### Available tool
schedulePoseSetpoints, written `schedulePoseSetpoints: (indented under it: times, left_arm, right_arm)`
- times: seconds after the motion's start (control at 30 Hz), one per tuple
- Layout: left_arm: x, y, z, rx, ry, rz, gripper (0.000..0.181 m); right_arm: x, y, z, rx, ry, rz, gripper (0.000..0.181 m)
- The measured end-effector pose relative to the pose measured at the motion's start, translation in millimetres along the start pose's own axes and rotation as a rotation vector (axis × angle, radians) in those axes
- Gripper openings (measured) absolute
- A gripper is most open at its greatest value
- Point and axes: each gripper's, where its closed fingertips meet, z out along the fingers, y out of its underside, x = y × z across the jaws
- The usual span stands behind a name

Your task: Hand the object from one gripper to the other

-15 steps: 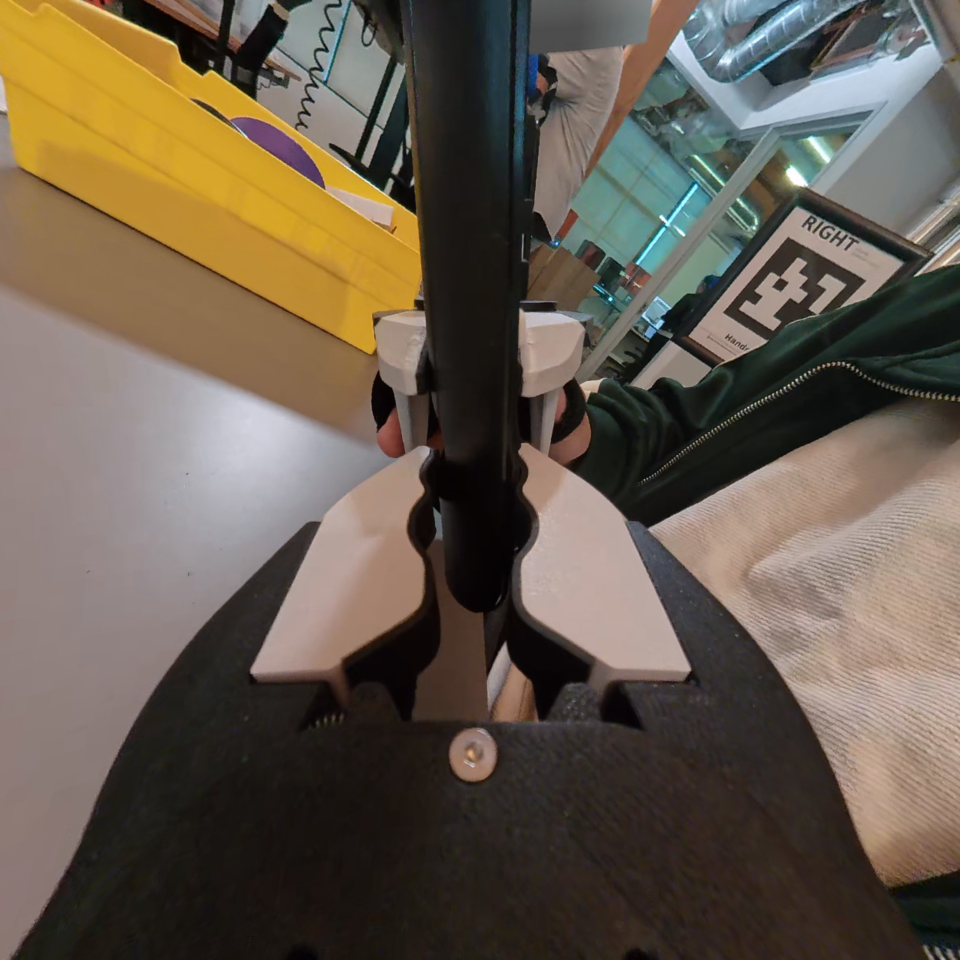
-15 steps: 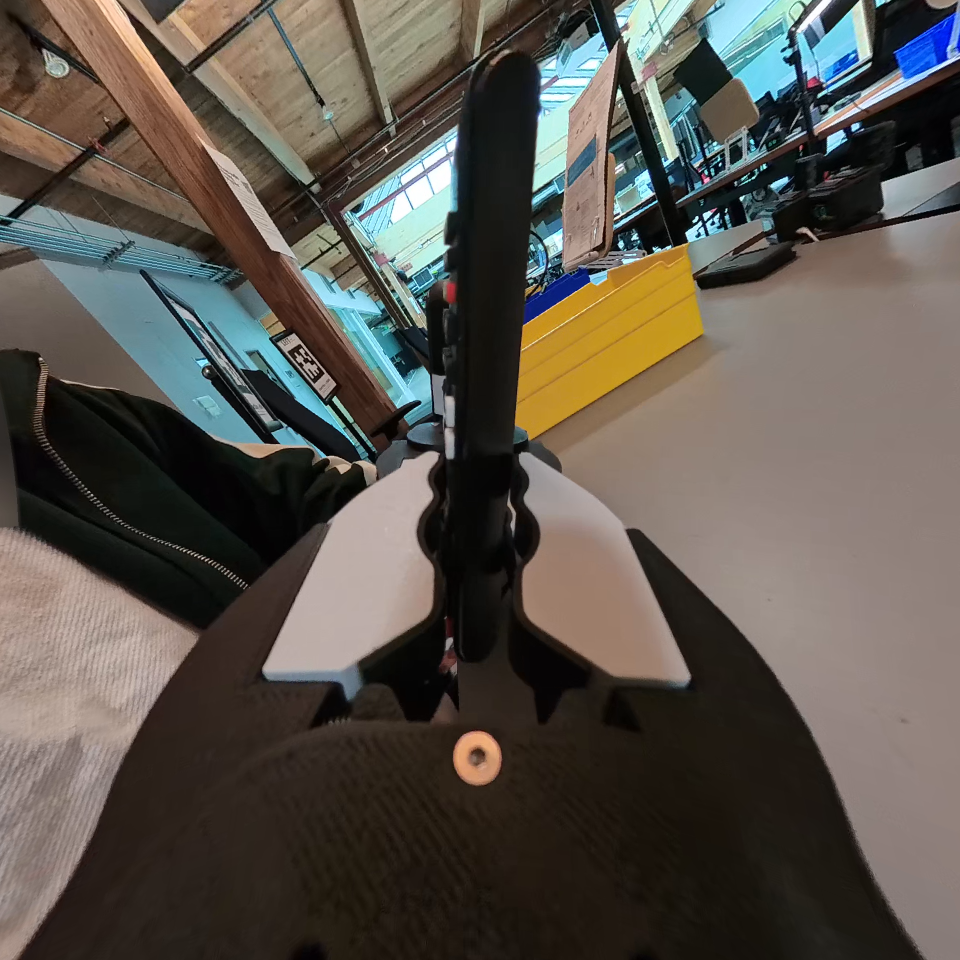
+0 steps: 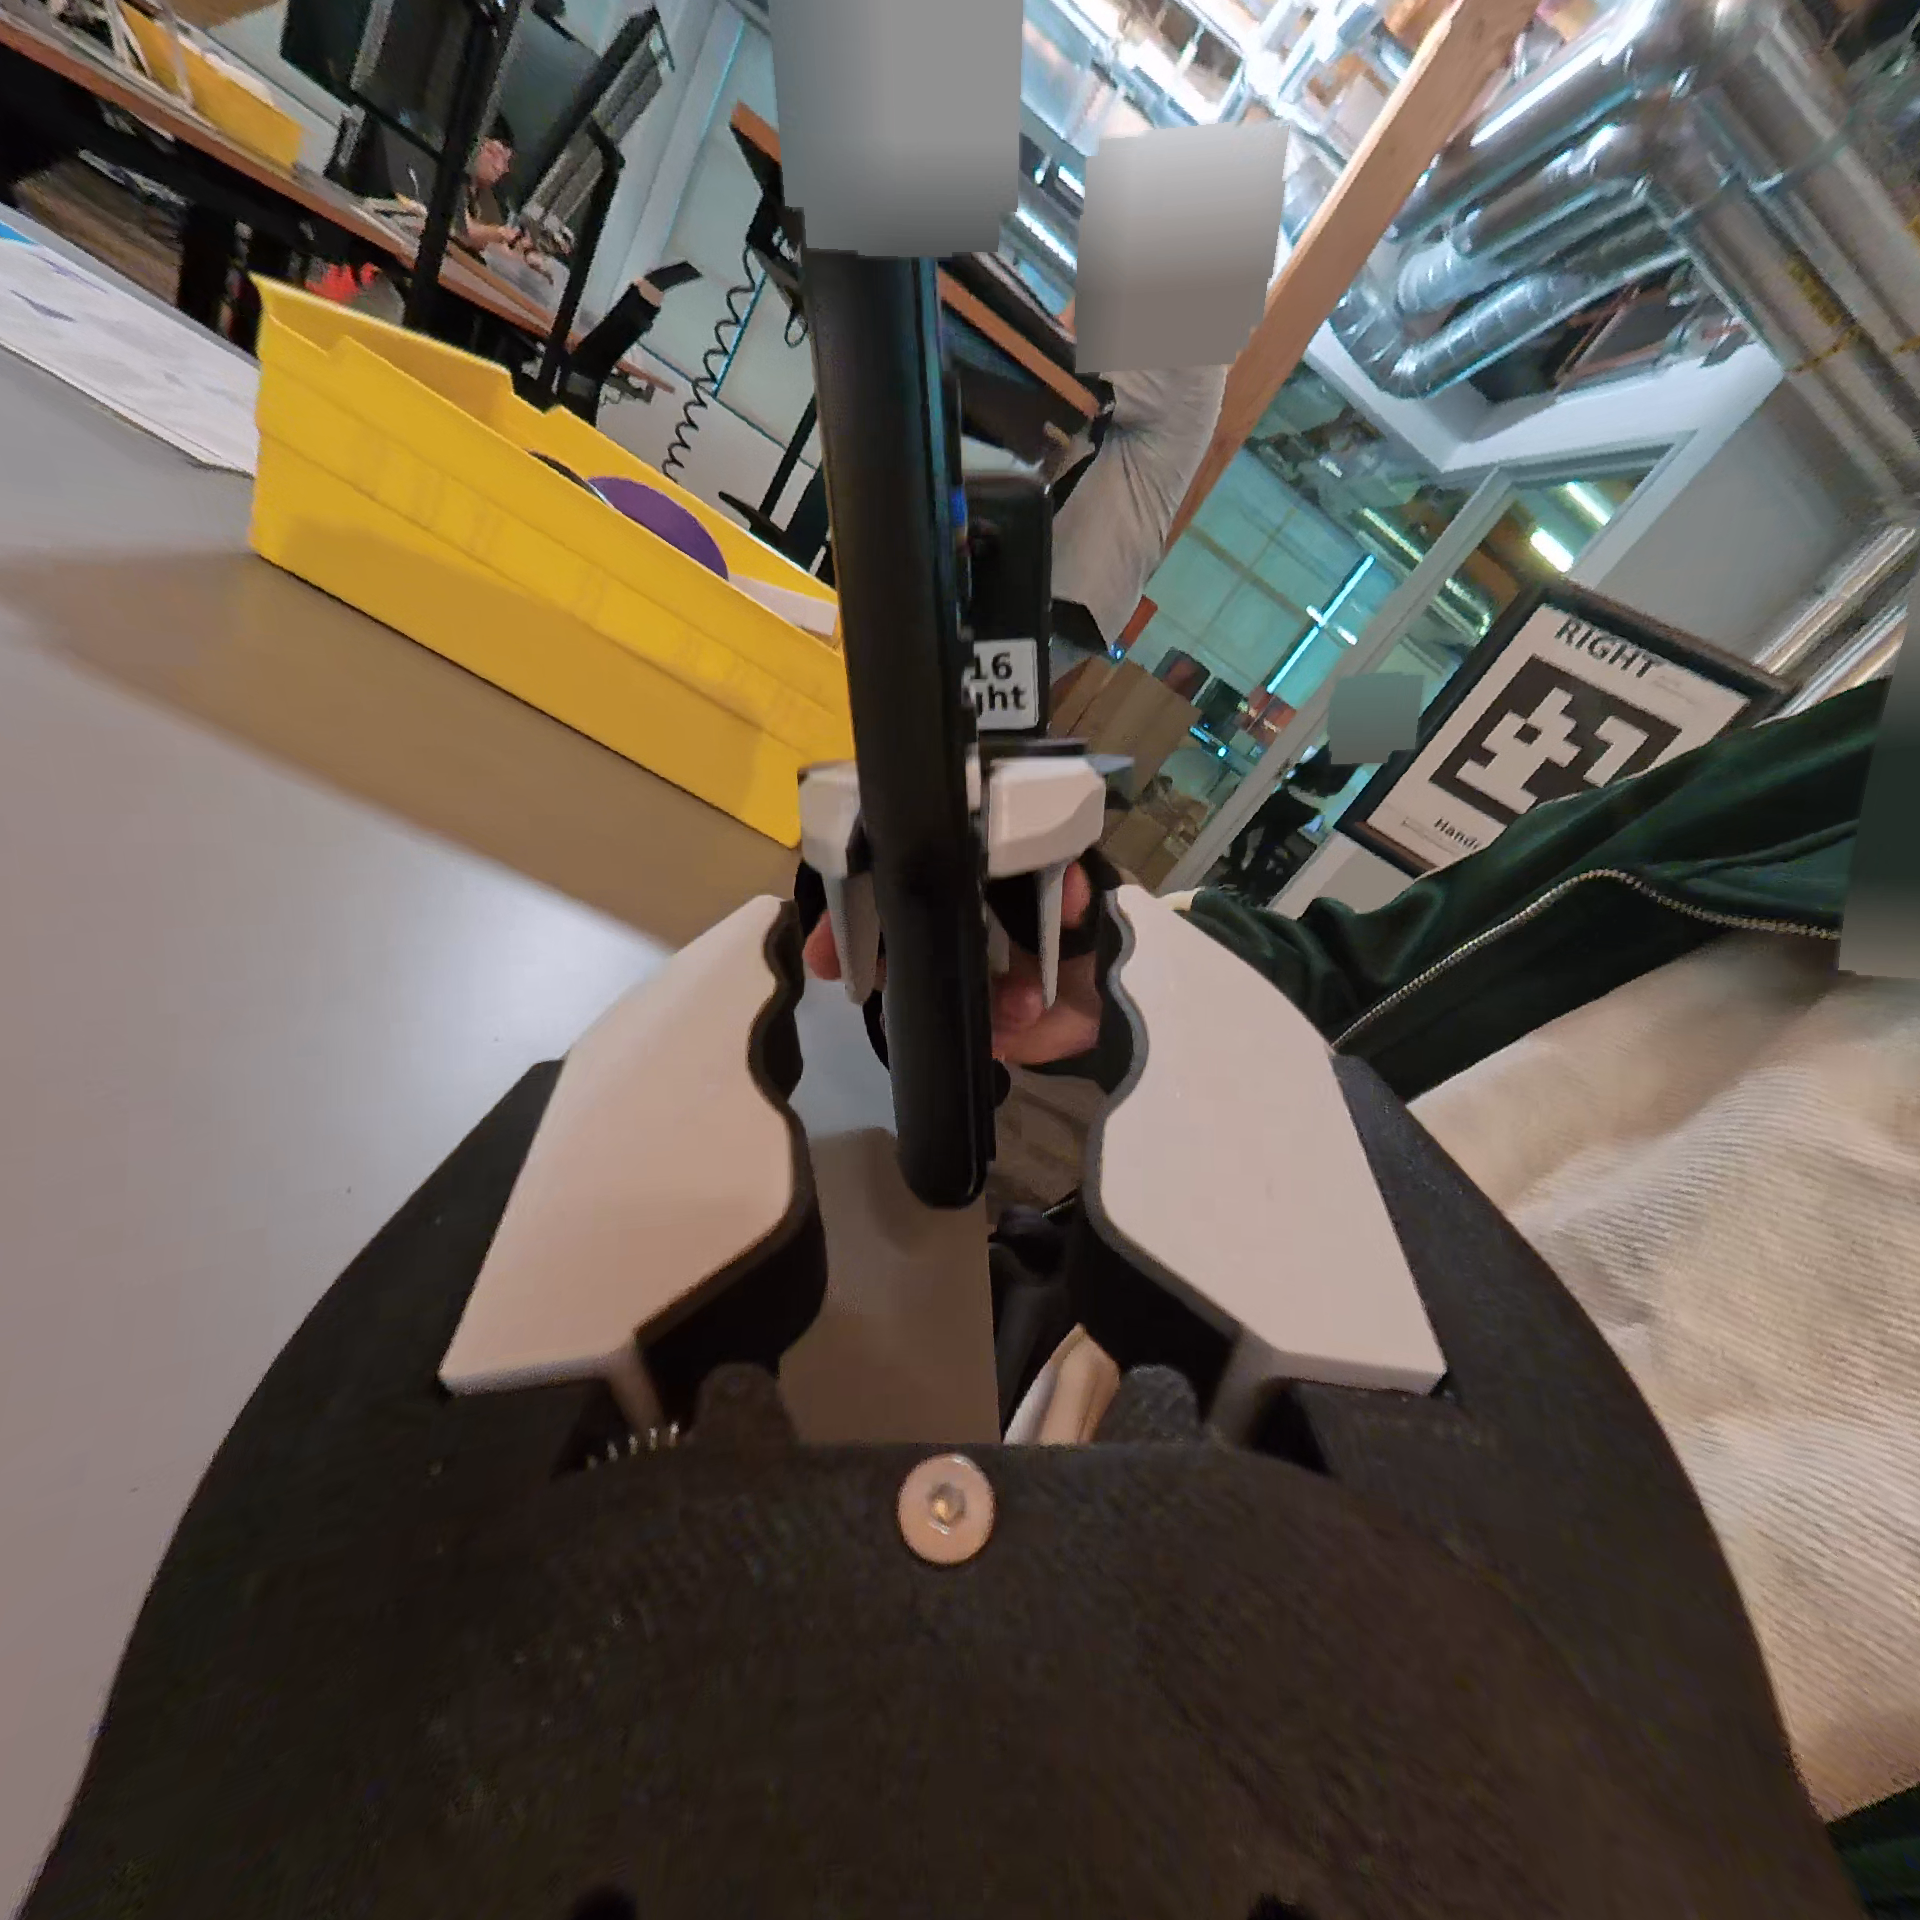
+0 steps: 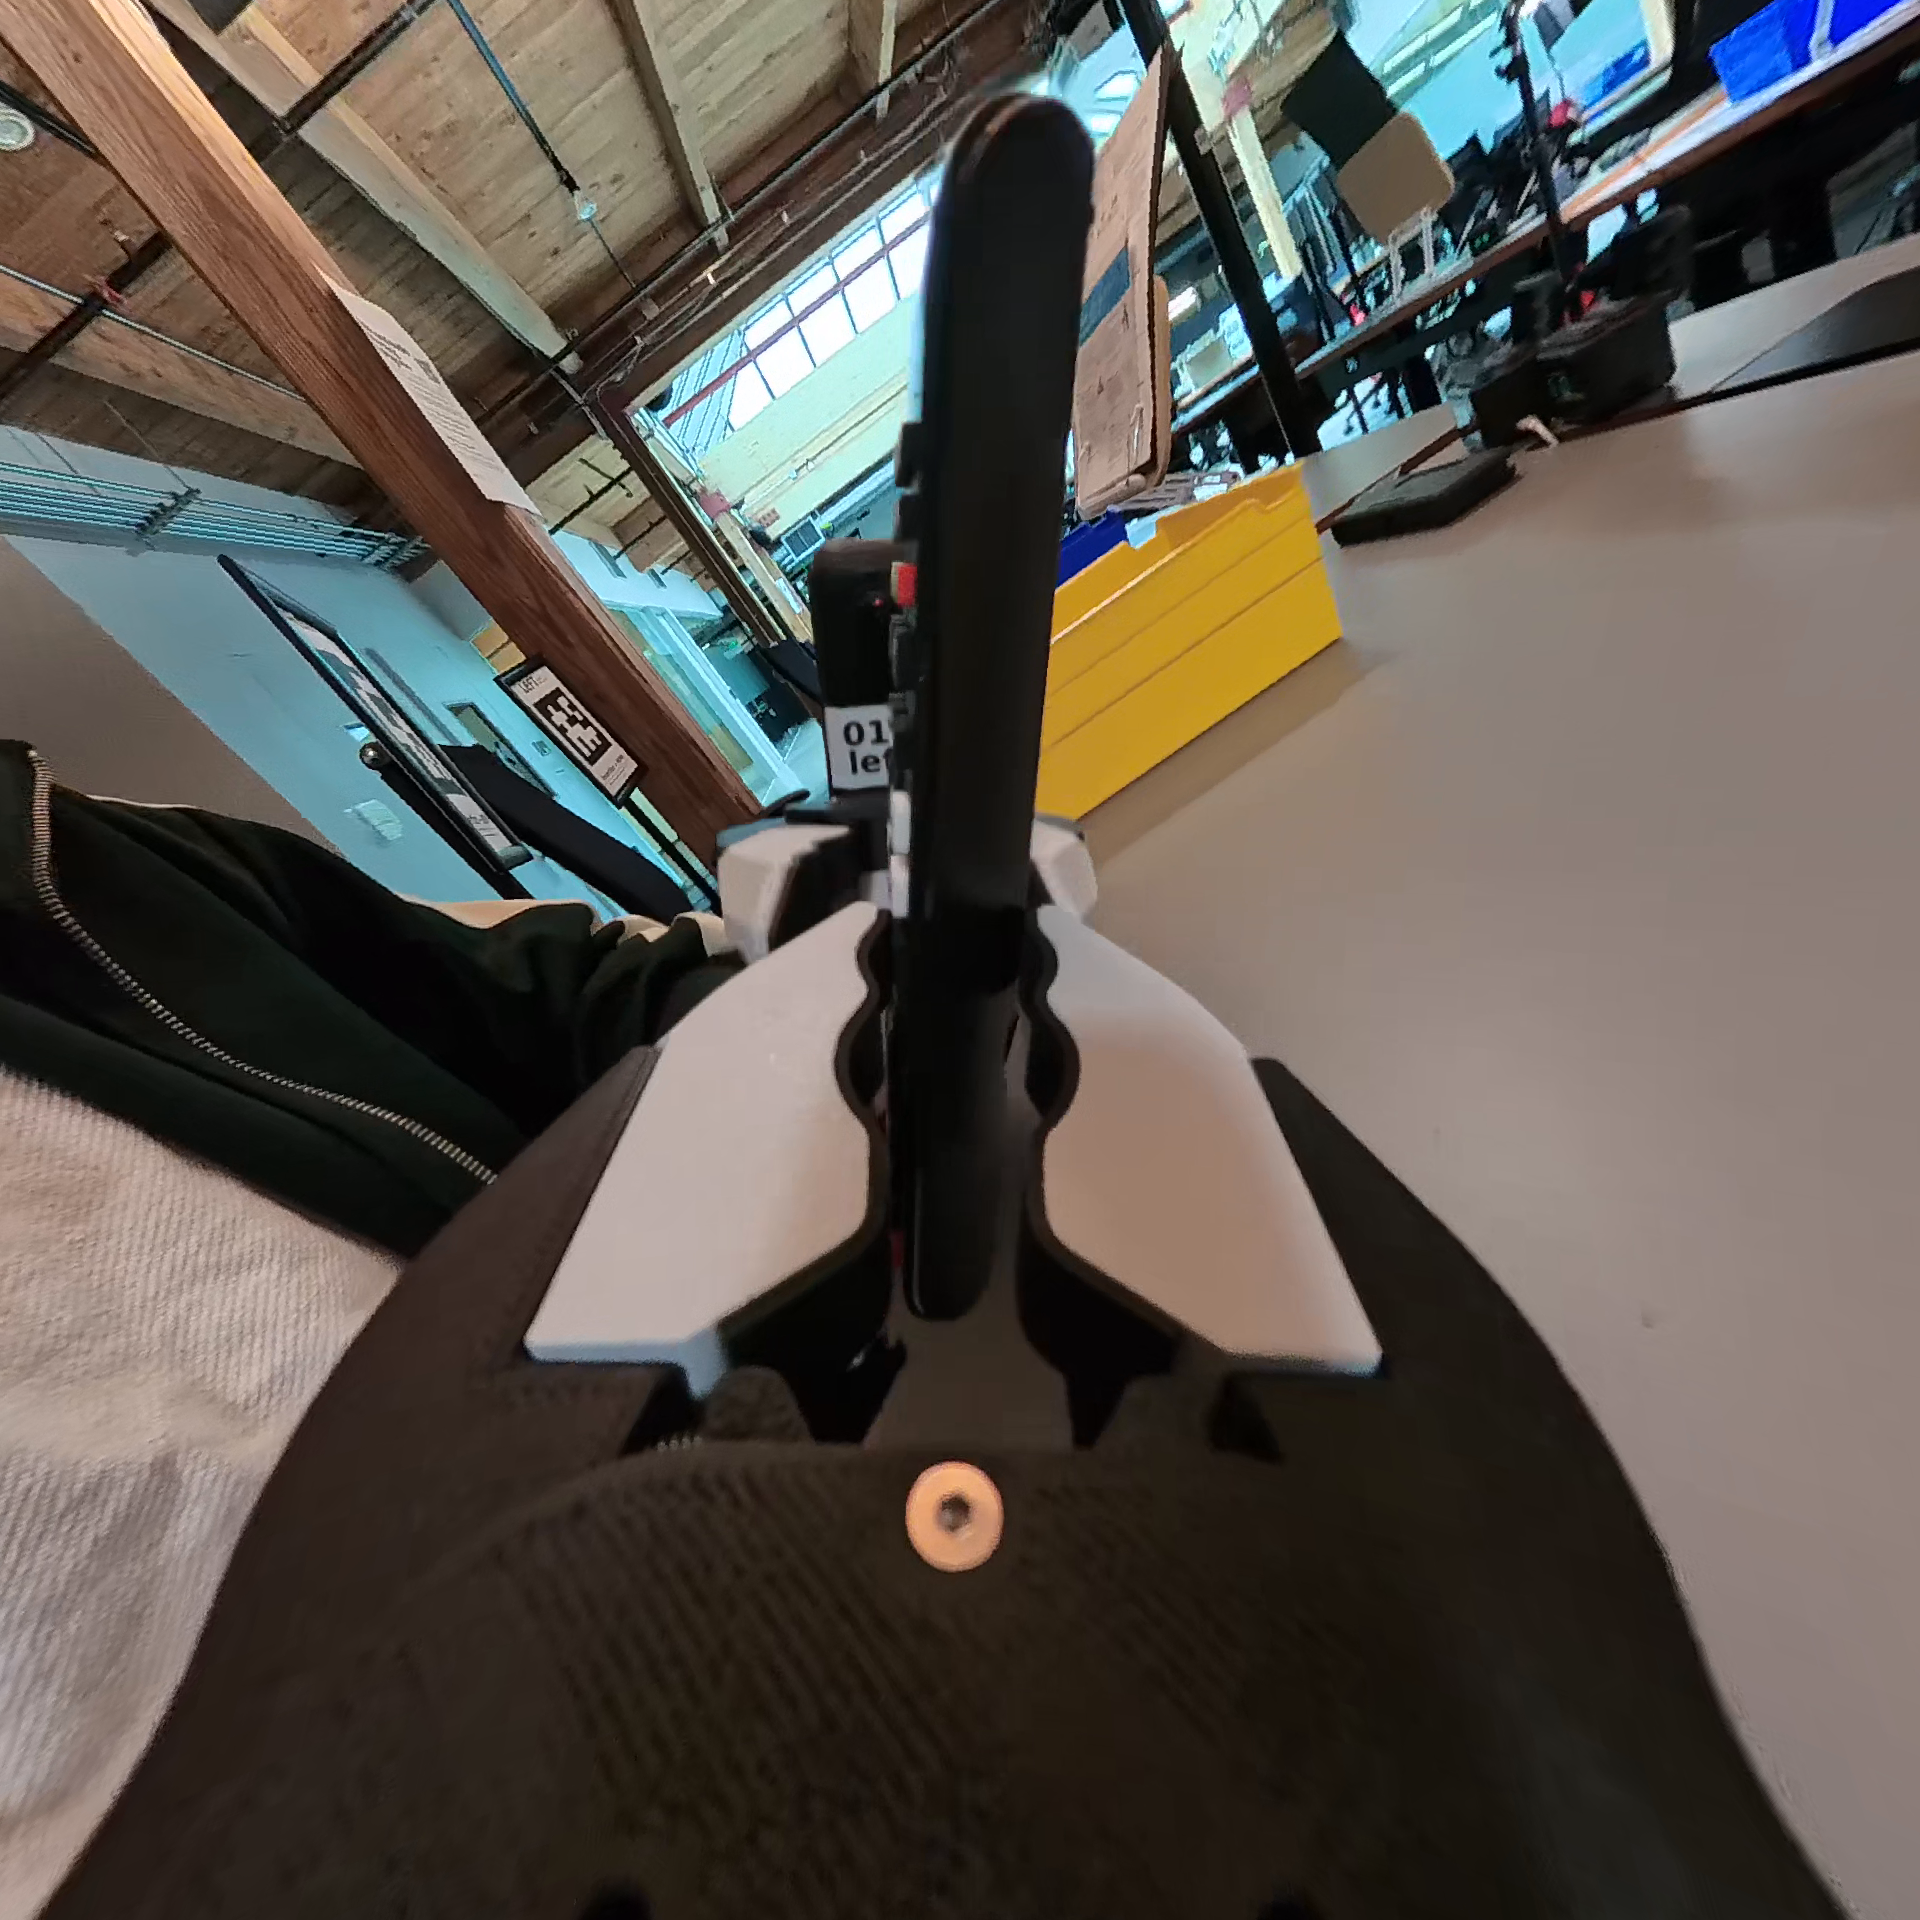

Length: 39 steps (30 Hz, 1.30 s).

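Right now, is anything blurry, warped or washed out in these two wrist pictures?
Left wrist view: the remote is sharp, the yellow bin bows from wide-angle warp. Right wrist view: the windows behind glare bright, the table is evenly lit.

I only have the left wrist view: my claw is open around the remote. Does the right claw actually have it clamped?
Observer: Yes. In the right wrist view the right claw is shut on the remote, with both fingers pressed against its sides near the lower end.
Operator: The top of it is masked for me. Is anything touching it up there?
Observer: No. Its rounded top end stands free in the air, above the table.
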Motion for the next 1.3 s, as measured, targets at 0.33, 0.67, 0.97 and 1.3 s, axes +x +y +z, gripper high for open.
schedulePoseSetpoints:
  times: [0.33,0.67,0.97,1.3]
  left_arm:
    - [1.6,-27.4,-12.2,0.086,-0.015,-0.013,0.055]
    - [8.4,-26.3,-13.8,0.042,-0.017,0.013,0.025]
    - [5.7,-32.3,-20.0,0.064,-0.043,0.031,0.025]
    - [3.0,-34.6,-23.2,0.084,-0.045,0.024,0.025]
  right_arm:
    - [-11.8,36.2,21.9,-0.167,-0.043,0.013,0.024]
    - [-16.9,44.1,29.4,-0.194,-0.044,-0.045,0.024]
    - [4.3,6.0,9.4,0.02,0.022,0.052,0.057]
    - [4.6,4.1,8.0,0.029,0.019,0.055,0.056]
